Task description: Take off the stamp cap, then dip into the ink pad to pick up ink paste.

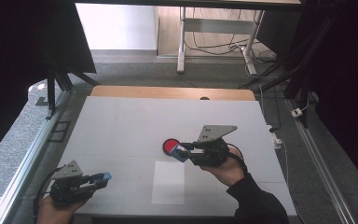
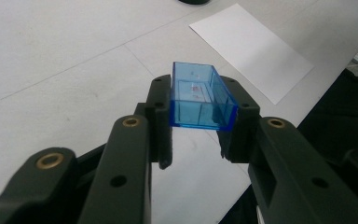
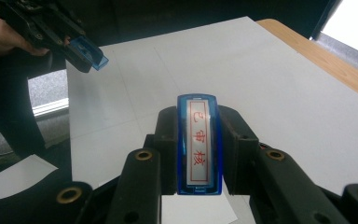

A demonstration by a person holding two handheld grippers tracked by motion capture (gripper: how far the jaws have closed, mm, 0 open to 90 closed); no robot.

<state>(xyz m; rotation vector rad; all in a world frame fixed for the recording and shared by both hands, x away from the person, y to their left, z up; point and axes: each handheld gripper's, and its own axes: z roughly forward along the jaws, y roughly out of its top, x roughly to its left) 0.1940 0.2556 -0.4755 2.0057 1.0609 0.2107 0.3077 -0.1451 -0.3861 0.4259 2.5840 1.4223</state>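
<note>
The left hand-held gripper [image 1: 103, 178] sat near the front left corner of the surface [image 1: 121, 126], held in the person's left hand [image 1: 56, 209], and its two black jaws were clamped on a clear blue cap [image 2: 200, 95]. In the left gripper view the cap was a small open-topped rectangular shell of see-through blue plastic, pinched by its long sides between the pads, with faint red marks showing on its inner floor. In the high view it showed as a small blue block [image 1: 104, 177] at the tip of that gripper, raised off the surface. The right hand-held gripper [image 1: 182, 150] was farther in, near the middle of the surface, held by the right hand [image 1: 228, 170], and its jaws were closed on a blue stamp [image 3: 199, 144]. In the right gripper view the stamp stood lengthwise between the pads, its blue frame around a white face with three red characters inside a red border. In the high view the stamp [image 1: 179, 152] lay just beside a round red pad [image 1: 170, 146] with a dark rim, though whether they touched could not be told. A white sheet of paper [image 1: 168, 182] lay flat on the surface in front of the pad, between the two grippers and nearer the right one. The cap and the stamp were well apart. In the right gripper view the left gripper [image 3: 95, 60] appeared at the upper left, with the cap [image 3: 87, 53] at its tip.
</note>
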